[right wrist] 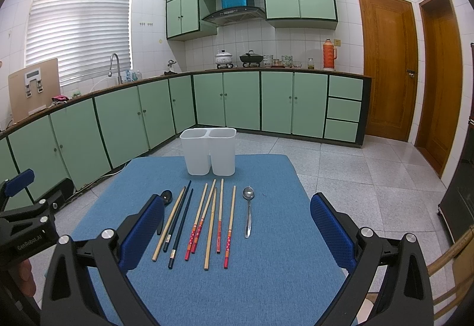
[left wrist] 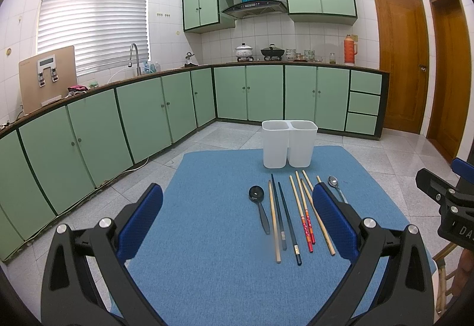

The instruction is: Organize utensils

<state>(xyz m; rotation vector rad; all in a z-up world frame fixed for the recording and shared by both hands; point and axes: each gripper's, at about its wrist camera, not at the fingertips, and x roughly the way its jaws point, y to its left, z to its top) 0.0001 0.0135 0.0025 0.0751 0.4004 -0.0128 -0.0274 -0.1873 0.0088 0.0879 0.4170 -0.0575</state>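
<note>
Both tools (left wrist: 237, 201) (right wrist: 237, 212) gape above chopsticks (right wrist: 207, 222), apparently 8.

Bare blue mat (right wrist: 266, 281) fills the lower frame, giving free passage up to the row of chopsticks (right wrist: 207, 225) and spoons mid-frame; behind them the white two-compartment holder (right wrist: 209, 155) stands (both compartments empty), blocking the far centre edge

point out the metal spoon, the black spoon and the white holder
metal spoon (right wrist: 248, 194), right wrist view, on its bowl
black spoon (left wrist: 256, 193), left wrist view, on its bowl
white holder (right wrist: 195, 160), right wrist view, on left compartment's front wall
</note>
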